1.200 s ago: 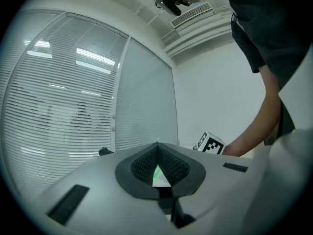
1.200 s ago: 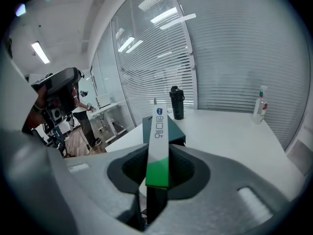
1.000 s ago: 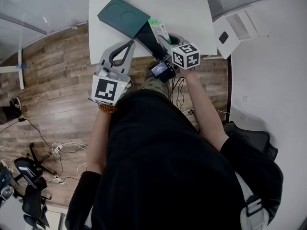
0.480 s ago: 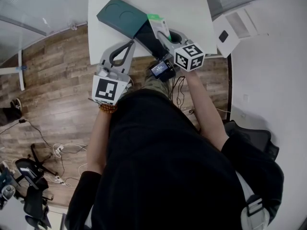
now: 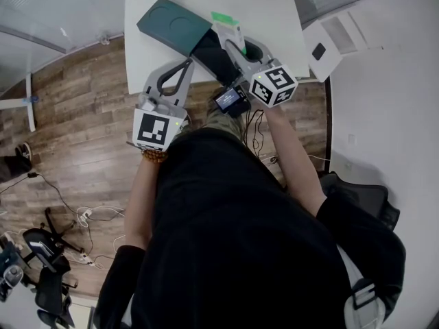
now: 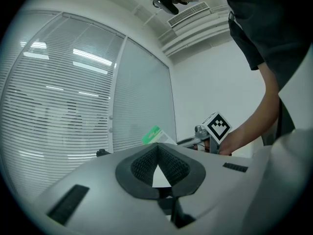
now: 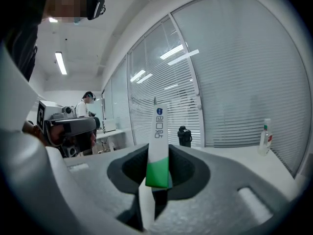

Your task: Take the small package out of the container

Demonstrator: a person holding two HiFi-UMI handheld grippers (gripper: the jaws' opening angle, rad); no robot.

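since a second ago the right gripper (image 5: 232,41) has carried the package (image 5: 226,23) up and away from the container (image 5: 173,22), and its marker cube has swung toward the table's right edge. the left gripper (image 5: 186,63) has not shifted.

the right jaws stand partway closed, clamped on the package's green lower end. the flat white-and-green packet sticks up edge-on between the pads in the right gripper view. it hangs in the air over the table (image 5: 274,12), just past the container's black near part (image 5: 214,55) and clear of it, as far as the head view shows. the left jaws are drawn together at the tips with nothing between them, at the table's near edge beside that black part. whether they touch it i cannot tell.

the step in hand, as i judge it, is the lift-out, and it is nearly done. the next move likely calls for carrying the package aside to bare table. the jaws should part only once it rests, since so thin a packet could slip.

the container is a flat dark green case, black at its near end. no view looks inside, so what remains in it is unknown. a dark bottle (image 7: 185,136) stands further back on the table.
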